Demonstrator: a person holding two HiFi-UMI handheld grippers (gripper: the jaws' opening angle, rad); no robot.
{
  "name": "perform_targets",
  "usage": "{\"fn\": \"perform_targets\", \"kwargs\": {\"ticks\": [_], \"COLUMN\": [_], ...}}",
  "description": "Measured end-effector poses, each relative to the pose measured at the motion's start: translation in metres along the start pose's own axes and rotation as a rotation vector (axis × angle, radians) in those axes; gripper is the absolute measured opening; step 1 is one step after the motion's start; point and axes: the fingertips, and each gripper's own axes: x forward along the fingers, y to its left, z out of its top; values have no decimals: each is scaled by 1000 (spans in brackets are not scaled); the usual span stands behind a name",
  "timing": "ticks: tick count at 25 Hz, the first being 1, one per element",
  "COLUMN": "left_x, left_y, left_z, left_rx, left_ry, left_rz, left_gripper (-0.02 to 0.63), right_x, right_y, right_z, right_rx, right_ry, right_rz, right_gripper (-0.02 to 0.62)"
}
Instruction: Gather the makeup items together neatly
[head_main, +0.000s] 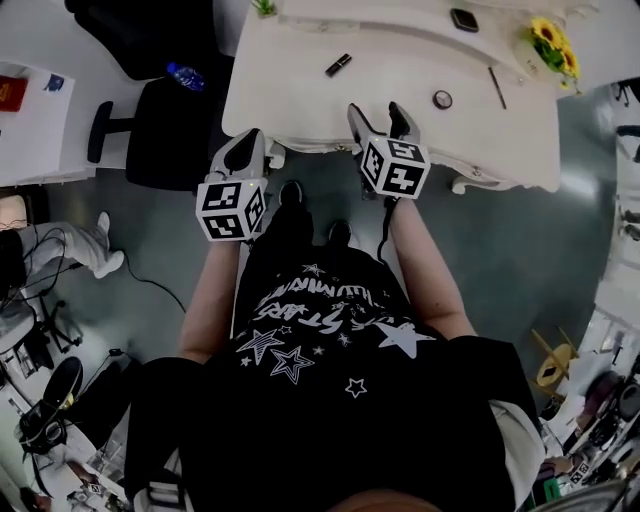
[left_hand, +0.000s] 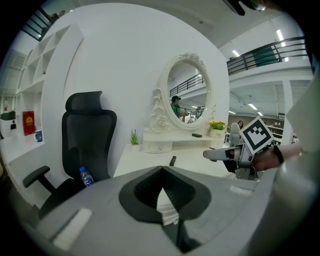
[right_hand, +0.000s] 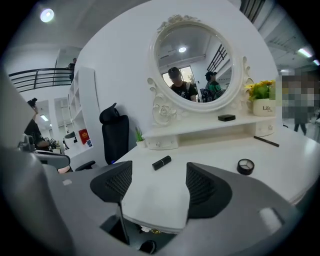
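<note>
From the head view, both my grippers hang just short of the white desk's (head_main: 300, 120) near edge. The left gripper (head_main: 246, 152) is off its left corner and the right gripper (head_main: 378, 116) is just over the rim. The makeup is scattered ahead of them: a black lipstick tube (head_main: 338, 64) lies on its side, a small round compact (head_main: 443, 99) sits right of the right gripper, and a thin dark pencil (head_main: 497, 87) lies beyond that. A dark flat case (head_main: 464, 19) rests on the raised shelf at the back.

In the left gripper view, the ribbed black pads meet at their tips with nothing between them. The lipstick tube (left_hand: 172, 160) lies well ahead on the smooth desktop. An ornate oval mirror (left_hand: 187, 97) stands behind it.

In the right gripper view, the jaws stand wide apart with only the desk edge between them. The lipstick tube (right_hand: 161, 162) lies beyond the left pad and the compact (right_hand: 245, 166) is off to the right. Its lid looks clear, though I can't be sure.
</note>
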Motion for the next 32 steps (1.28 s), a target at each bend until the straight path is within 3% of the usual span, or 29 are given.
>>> {"fn": "perform_targets", "kwargs": {"ticks": [7,16,24,32], "left_x": [45,105,126,136], "left_y": [48,79,107,128], "left_z": [14,17,16,19], "left_rx": [-9,-3,-9,-26], "left_ry": [44,110,134,124], "left_rz": [-91,-216,-272,-317], "left_gripper": [0,0,0,0], "right_x": [66,132,161,174], "right_y": [32,24,7,3], "right_z": [11,2,-6,-16], "right_rx": [-12,10,32,85], "right_ry": [67,164,229,291], "right_rz": [-73,-210,-371,-464], "right_gripper": [344,325,278,216]}}
